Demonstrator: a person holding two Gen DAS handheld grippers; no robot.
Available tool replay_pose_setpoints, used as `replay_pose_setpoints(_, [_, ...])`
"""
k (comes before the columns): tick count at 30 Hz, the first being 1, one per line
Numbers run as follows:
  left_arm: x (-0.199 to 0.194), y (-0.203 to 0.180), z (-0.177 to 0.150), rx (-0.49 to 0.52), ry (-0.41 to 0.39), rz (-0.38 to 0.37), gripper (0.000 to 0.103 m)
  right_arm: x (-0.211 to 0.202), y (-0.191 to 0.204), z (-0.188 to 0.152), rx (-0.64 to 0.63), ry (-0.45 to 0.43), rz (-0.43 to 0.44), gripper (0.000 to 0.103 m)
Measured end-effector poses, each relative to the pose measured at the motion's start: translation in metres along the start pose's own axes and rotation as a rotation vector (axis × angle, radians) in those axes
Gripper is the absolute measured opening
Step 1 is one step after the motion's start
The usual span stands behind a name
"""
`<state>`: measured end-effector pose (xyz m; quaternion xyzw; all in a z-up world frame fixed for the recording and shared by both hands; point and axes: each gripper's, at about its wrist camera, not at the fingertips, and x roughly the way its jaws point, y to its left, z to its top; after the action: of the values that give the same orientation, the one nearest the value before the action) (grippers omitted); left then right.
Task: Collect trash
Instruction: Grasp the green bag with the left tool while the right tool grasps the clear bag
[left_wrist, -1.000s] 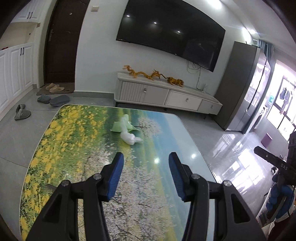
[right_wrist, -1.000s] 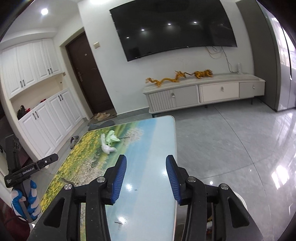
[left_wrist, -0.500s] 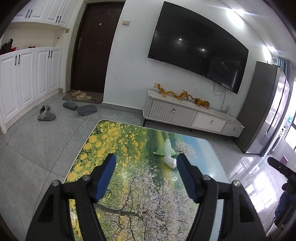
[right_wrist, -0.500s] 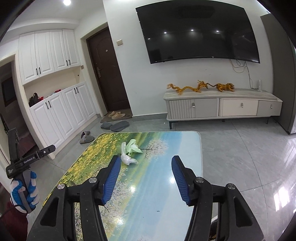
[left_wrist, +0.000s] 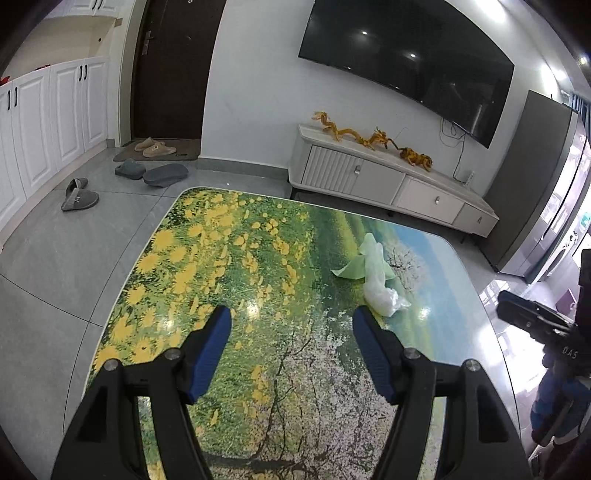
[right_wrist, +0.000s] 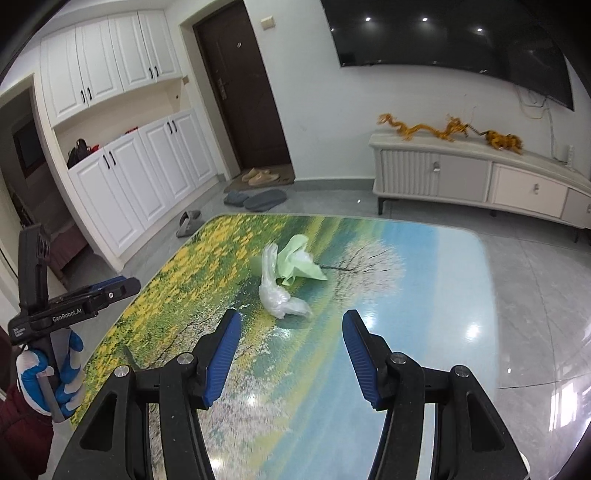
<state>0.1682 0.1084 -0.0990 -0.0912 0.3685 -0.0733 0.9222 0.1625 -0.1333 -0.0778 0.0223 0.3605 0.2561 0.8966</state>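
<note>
Both grippers have closed in on the trash since a second ago, and their fingers have just been spreading — nothing sits between them. The right gripper (right_wrist: 290, 354) faces the clear plastic bag (right_wrist: 279, 295) and the green wrapper (right_wrist: 301, 264) touching it at mid-tabletop (right_wrist: 424, 295), well off every edge. The left gripper (left_wrist: 291, 350) has the pile at its far right — bare surface all round.
</note>
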Motion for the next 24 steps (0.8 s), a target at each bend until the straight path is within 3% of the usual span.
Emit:
replay_pose_setpoints(6, [0.046, -0.011, 0.03, 0.027, 0.046, -0.06, 0.066, 0.072, 0.004, 0.004, -0.026, 0.077, 0.059, 0.055])
replay_pose_setpoints(15, [0.117, -0.047, 0.074, 0.138, 0.167, -0.183, 0.066, 0.124, -0.004, 0.01, -0.018, 0.111, 0.12, 0.054])
replay_pose_setpoints(18, [0.131, -0.056, 0.08, 0.146, 0.193, -0.214, 0.066, 0.135, -0.004, 0.008, -0.022, 0.135, 0.13, 0.046])
replay_pose_setpoints(20, [0.14, -0.063, 0.083, 0.154, 0.211, -0.222, 0.066, 0.138, -0.005, 0.005, -0.021, 0.153, 0.148, 0.033])
replay_pose_setpoints(24, [0.153, -0.075, 0.084, 0.174, 0.239, -0.229, 0.066, 0.131, -0.002, -0.001, -0.045, 0.156, 0.167, 0.029])
